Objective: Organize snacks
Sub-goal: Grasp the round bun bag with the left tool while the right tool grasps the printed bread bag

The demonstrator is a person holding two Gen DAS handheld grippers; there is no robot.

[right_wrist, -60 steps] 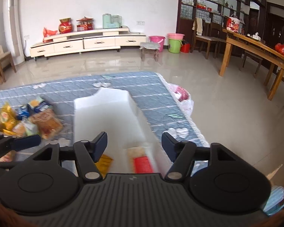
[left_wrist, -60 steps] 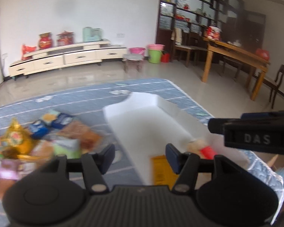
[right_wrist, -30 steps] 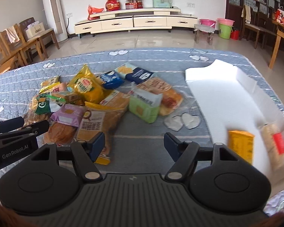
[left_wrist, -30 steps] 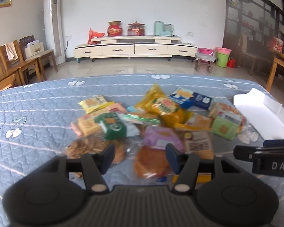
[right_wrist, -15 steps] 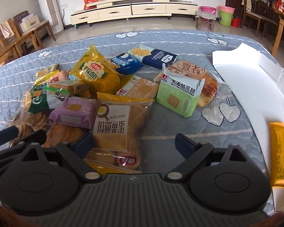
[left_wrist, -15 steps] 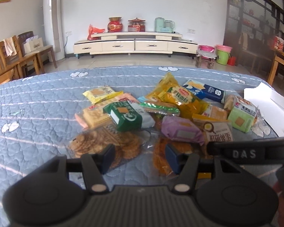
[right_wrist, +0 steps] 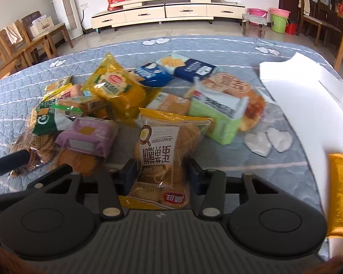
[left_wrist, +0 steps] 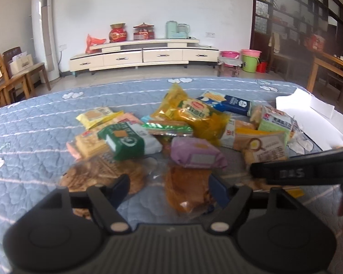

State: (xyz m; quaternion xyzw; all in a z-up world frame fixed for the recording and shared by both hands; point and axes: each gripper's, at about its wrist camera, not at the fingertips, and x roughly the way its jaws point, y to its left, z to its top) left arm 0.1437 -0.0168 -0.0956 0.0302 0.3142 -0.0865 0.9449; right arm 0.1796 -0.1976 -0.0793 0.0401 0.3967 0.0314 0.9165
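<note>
A pile of snack packets lies on the blue quilt (left_wrist: 34,123). My right gripper (right_wrist: 162,175) is low at the pile's near edge. Its jaws are closing, and the pads pinch the sides of a clear yellow-edged bag of small cakes (right_wrist: 164,150). My left gripper (left_wrist: 169,188) hovers over the pile's near side with its jaws opening. An orange-brown bread packet (left_wrist: 187,189) lies between its fingers, untouched. A purple packet (left_wrist: 197,153) and a dark green packet (left_wrist: 128,140) lie just beyond. The white box (right_wrist: 308,96) on the right holds an orange packet (right_wrist: 340,194).
A yellow bag (right_wrist: 116,86), a light green packet (right_wrist: 217,116) and navy packets (right_wrist: 189,67) fill the pile's far side. A clear cookie bag (left_wrist: 103,173) lies by the left finger. Wooden chairs (right_wrist: 22,43) stand left; a low cabinet (left_wrist: 144,54) lines the far wall.
Both grippers swung from the white box to the snack pile. The right one sank onto the cake bag and narrowed its jaws on it. The left one's jaws widened.
</note>
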